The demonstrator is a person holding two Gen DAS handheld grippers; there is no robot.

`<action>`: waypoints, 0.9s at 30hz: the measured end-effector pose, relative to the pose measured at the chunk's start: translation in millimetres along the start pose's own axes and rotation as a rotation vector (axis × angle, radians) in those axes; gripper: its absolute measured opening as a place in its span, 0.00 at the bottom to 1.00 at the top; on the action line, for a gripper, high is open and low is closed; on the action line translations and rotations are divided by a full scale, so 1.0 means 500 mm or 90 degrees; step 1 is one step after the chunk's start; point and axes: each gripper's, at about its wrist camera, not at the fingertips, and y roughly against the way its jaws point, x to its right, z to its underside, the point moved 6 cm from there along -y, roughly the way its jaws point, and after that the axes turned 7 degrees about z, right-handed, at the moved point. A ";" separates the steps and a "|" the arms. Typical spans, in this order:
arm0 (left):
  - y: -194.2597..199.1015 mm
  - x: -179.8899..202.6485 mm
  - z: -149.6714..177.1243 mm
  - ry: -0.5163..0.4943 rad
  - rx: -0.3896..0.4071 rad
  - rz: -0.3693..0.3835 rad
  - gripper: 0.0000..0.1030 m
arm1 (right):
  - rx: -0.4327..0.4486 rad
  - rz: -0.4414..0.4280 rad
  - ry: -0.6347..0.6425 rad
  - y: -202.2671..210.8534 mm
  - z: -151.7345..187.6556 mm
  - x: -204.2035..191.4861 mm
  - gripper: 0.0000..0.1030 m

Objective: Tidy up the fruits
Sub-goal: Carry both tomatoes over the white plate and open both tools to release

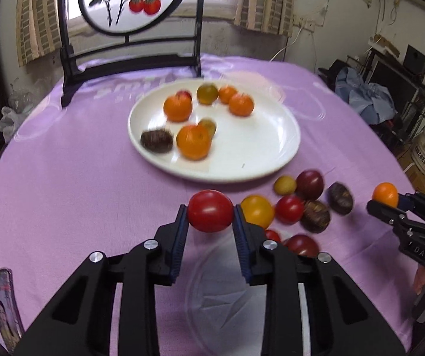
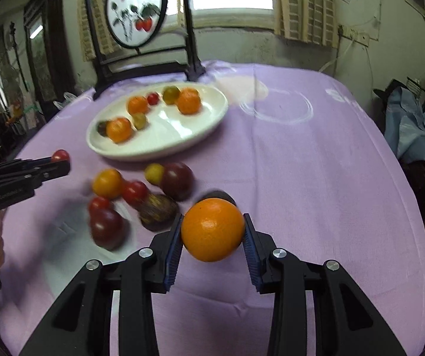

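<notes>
My left gripper is shut on a red tomato, held above the purple tablecloth in front of the white plate. My right gripper is shut on an orange; it also shows at the right edge of the left wrist view. The plate holds several oranges, small tomatoes and a dark fruit. A loose cluster of fruit lies between plate and grippers: a yellow-orange tomato, a red tomato, dark purple fruits and brown ones. The left gripper shows in the right wrist view.
A black-framed round painted screen stands at the table's far edge behind the plate. A printed card lies at the near left. Clutter and blue cloth sit beyond the table's right edge.
</notes>
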 end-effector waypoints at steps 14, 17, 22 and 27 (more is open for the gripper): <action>-0.129 0.008 -0.131 0.021 -0.013 -0.031 0.29 | 0.040 -0.029 0.057 -0.095 -0.167 -0.131 0.38; -0.167 -0.010 -0.134 0.041 -0.033 -0.026 0.29 | 0.012 -0.031 0.046 -0.144 -0.168 -0.126 0.38; -0.182 -0.026 -0.148 0.057 -0.024 -0.048 0.56 | -0.016 -0.070 -0.033 -0.192 -0.176 -0.099 0.42; -0.143 -0.038 -0.157 0.075 0.008 -0.043 0.67 | 0.010 -0.074 -0.038 -0.158 -0.179 -0.081 0.54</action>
